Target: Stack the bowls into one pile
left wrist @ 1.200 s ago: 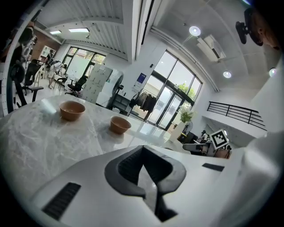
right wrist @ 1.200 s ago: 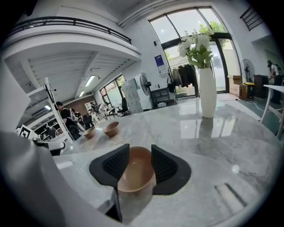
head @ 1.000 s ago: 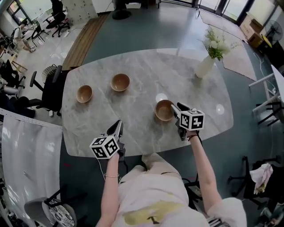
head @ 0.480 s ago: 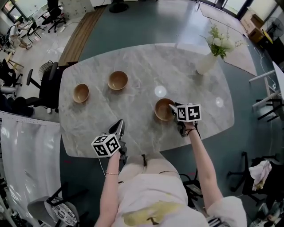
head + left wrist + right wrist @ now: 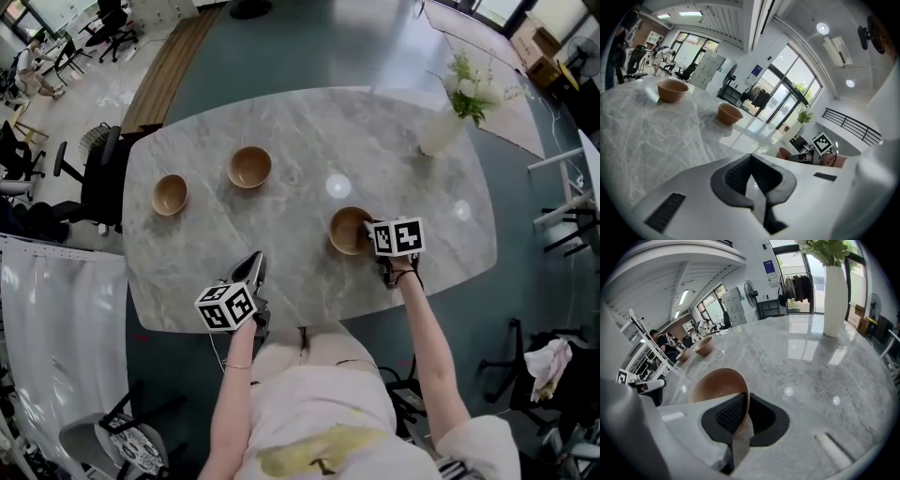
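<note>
Right gripper [image 5: 369, 229] jaws just closed, clamped on right rim of near-right bowl [image 5: 347, 231] on table [image 5: 309, 122]. Grip made; lift toward far bowl [image 5: 250, 167] likely next. Left gripper [image 5: 251, 270] clenched, empty.

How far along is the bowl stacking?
Done: nothing stacked yet; three wooden bowls sit apart on the marble table. In hand: the right hand-held gripper has just closed its jaws on the rim of the nearest bowl. To do: lift it into the middle bowl or the far-left bowl, then merge the piles. The left hand-held gripper is shut, empty.
</note>
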Motion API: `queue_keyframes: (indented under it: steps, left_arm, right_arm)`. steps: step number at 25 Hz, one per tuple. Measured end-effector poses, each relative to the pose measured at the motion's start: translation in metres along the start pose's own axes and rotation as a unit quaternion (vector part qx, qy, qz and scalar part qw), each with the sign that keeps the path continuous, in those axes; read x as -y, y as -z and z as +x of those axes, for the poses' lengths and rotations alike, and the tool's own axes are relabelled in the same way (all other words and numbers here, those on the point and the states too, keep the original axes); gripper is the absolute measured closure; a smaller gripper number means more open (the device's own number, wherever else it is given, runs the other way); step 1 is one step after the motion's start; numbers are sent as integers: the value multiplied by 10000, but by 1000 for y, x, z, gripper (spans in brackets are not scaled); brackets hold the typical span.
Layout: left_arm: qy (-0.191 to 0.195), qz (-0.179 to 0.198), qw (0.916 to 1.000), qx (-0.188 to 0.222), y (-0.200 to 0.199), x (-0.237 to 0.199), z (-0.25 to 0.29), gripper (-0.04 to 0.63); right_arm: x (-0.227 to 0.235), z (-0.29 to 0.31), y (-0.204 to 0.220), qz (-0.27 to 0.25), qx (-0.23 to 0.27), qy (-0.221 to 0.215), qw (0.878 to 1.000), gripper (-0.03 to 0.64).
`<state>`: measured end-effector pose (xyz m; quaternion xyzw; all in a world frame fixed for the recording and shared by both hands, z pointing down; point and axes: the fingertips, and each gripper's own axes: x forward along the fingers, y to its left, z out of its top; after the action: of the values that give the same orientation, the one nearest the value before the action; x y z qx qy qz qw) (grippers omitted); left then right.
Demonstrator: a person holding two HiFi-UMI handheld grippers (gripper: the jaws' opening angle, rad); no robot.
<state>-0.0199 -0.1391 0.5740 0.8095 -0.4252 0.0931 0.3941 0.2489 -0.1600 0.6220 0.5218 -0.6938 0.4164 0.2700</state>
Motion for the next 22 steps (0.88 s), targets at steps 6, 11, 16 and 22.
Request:
queue_keyframes:
  steps: [6, 11, 16, 22]
  left_arm:
    - [-111, -53, 9998, 159, -5, 1, -2, 595]
    - [-201, -29, 9990, 408, -16, 0, -8, 595]
    - [-356, 28, 9974, 630, -29, -5, -16, 595]
    - [-430, 102, 9959, 789, -51, -15, -29, 595]
  right_arm:
    - [-8, -4, -11, -68, 102, -211, 9997, 597]
    - [-22, -6, -29, -89, 283, -454, 9985, 597]
    - [-37, -6, -46, -114, 360, -661, 9971, 597]
    - [-59, -3, -66, -33, 496, -822, 9954, 597]
